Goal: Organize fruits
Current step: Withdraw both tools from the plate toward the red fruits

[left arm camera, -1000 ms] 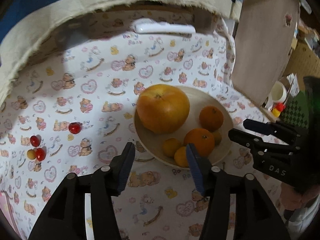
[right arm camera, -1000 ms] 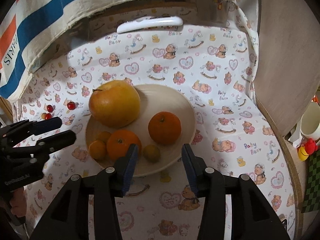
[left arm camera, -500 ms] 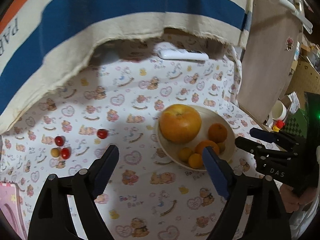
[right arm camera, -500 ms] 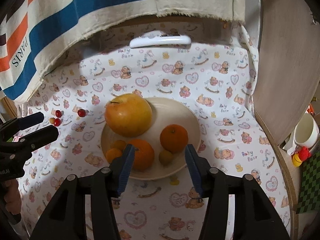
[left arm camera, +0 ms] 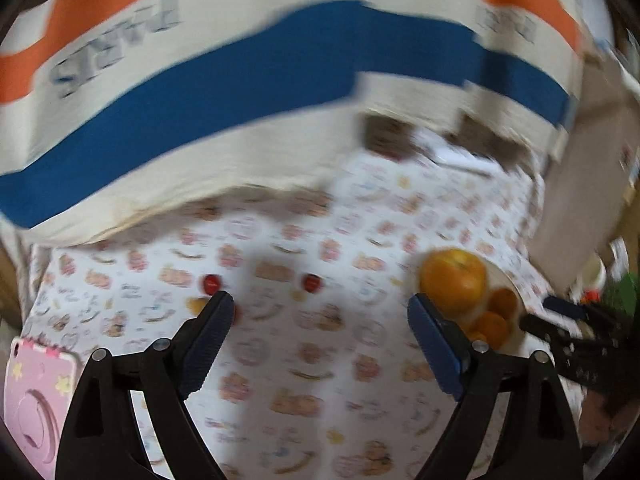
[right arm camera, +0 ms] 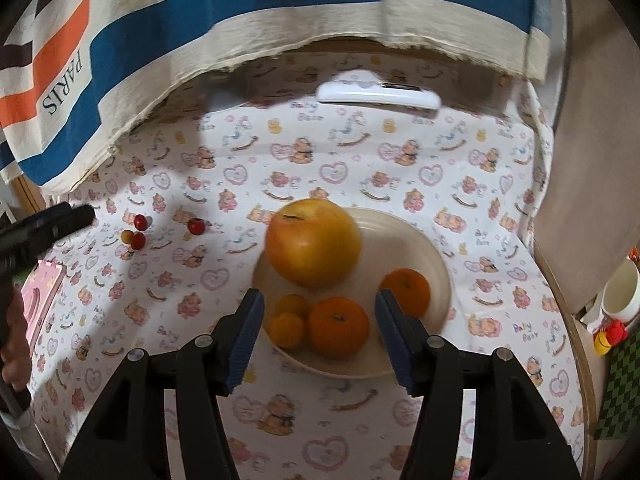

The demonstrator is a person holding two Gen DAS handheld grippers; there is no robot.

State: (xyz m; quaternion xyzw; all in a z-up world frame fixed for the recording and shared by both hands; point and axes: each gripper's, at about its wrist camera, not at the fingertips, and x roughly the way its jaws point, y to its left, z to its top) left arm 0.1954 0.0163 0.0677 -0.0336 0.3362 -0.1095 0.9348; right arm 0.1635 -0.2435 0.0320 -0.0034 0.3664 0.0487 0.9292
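A cream bowl [right arm camera: 432, 264] holds a large yellow-orange fruit [right arm camera: 312, 244], two oranges [right arm camera: 338, 330] and small yellow fruits [right arm camera: 286, 328]. My right gripper [right arm camera: 320, 298] hovers above the bowl's near side, its jaws opening with nothing pressed between them. Left of the bowl, small red fruits [right arm camera: 195, 226] and a tiny yellow one [right arm camera: 127, 236] lie loose on the bear-print cloth. In the blurred left wrist view, my left gripper [left arm camera: 320, 304] hangs over the cloth between the red fruits [left arm camera: 311, 282] and the bowl [left arm camera: 504, 280], its wide jaws still opening and empty.
A striped "PARIS" cloth [right arm camera: 120, 40] hangs over the back of the table. A white flat device [right arm camera: 378, 94] lies below it. A pink case [left arm camera: 36, 396] sits at the near left. At the right stand a wooden board [right arm camera: 600, 120] and a white mug [right arm camera: 620, 300].
Both grippers rose and drew back from the bowl. The left one swung left toward the loose red fruits. Both sets of jaws spread wider.
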